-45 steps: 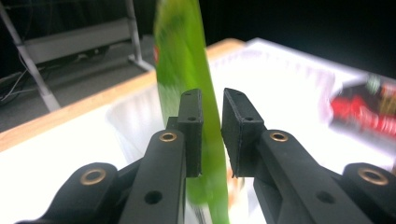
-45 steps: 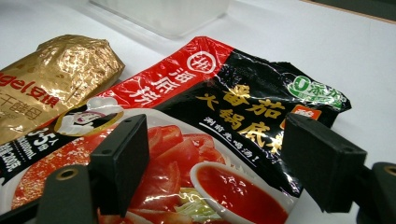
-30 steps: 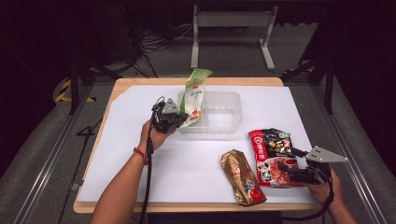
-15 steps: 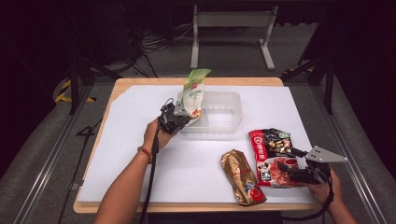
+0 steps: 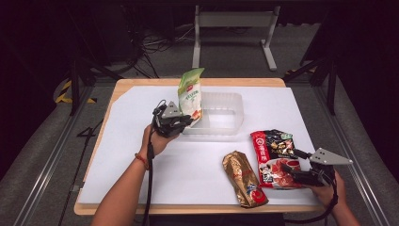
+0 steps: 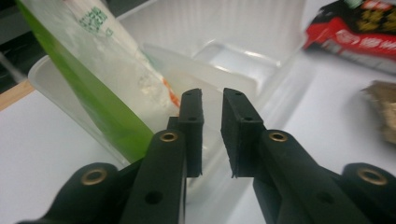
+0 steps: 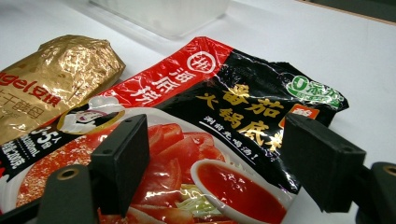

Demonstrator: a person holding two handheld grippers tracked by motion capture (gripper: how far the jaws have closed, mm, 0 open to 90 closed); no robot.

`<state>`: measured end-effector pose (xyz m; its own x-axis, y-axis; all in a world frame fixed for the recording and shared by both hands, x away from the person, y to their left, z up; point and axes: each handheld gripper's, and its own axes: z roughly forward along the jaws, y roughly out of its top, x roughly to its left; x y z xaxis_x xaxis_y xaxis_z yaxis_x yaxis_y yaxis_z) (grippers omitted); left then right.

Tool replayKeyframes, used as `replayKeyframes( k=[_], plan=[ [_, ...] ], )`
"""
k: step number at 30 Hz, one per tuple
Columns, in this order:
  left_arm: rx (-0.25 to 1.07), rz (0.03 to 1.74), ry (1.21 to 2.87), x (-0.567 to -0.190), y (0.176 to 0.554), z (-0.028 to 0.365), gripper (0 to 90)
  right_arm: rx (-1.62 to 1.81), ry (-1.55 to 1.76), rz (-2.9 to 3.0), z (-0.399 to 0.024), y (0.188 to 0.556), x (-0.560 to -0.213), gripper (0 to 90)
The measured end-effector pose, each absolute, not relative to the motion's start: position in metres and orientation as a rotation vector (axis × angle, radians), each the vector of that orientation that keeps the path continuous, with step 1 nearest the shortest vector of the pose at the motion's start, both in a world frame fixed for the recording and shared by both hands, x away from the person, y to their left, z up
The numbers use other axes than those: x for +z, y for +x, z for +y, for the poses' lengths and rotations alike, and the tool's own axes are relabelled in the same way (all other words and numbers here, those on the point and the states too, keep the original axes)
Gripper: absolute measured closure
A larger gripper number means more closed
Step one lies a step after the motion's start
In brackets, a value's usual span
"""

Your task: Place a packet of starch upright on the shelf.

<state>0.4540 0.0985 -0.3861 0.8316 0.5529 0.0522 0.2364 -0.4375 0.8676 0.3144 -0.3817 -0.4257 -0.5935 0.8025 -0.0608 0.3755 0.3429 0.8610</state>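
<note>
A green and white pouch (image 5: 190, 96) (image 6: 107, 84) stands tilted in the left end of a clear plastic container (image 5: 226, 115) (image 6: 261, 28). It leans on the container wall. My left gripper (image 5: 186, 123) (image 6: 212, 135) is just outside that wall, beside the pouch's base. Its jaws have just been opening and stand a little apart with nothing between them. My right gripper (image 5: 294, 165) (image 7: 219, 158) rests low at the front right, open wide. It sits over a red and black sauce packet (image 5: 275, 157) (image 7: 233, 102) lying flat, and its pads do not press on the packet.
A crumpled gold snack packet (image 5: 244, 179) (image 7: 51, 79) lies left of the red packet near the front edge. A white sheet (image 5: 141, 165) covers the wooden table. Dark floor, cables and a metal stand lie beyond the far edge.
The left gripper's jaws have parted and let go of the green pouch, which now leans in the container. The left hand has drawn back slightly. The right gripper has stayed still.
</note>
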Motion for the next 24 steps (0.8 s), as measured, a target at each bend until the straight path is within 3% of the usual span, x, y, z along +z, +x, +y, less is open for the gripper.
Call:
replayKeyframes(
  k=[1, 3, 7, 15, 19, 24],
  plan=[
    [0.396, 0.576, 2.023, -0.385, 0.45, 0.103, 69.5, 1.176, 1.028, 2.131, -0.381, 0.315, -0.426, 24.1],
    [0.376, 0.568, 2.014, -0.385, 0.441, 0.108, 57.0, 1.174, 1.026, 2.133, -0.381, 0.315, -0.425, 24.1],
    [0.309, 0.603, 1.989, -0.391, 0.425, 0.118, 41.2, 1.176, 1.029, 2.129, -0.38, 0.315, -0.425, 24.1],
    [0.195, 0.613, 2.054, -0.408, 0.411, 0.121, 30.2, 1.171, 1.03, 2.132, -0.379, 0.318, -0.425, 24.1],
    [0.228, 0.641, 2.057, -0.417, 0.405, 0.122, 20.6, 1.166, 1.023, 2.133, -0.378, 0.32, -0.424, 24.1],
    [0.239, 0.64, 2.066, -0.421, 0.4, 0.119, 18.3, 1.155, 1.011, 2.14, -0.377, 0.32, -0.425, 24.2]
  ],
)
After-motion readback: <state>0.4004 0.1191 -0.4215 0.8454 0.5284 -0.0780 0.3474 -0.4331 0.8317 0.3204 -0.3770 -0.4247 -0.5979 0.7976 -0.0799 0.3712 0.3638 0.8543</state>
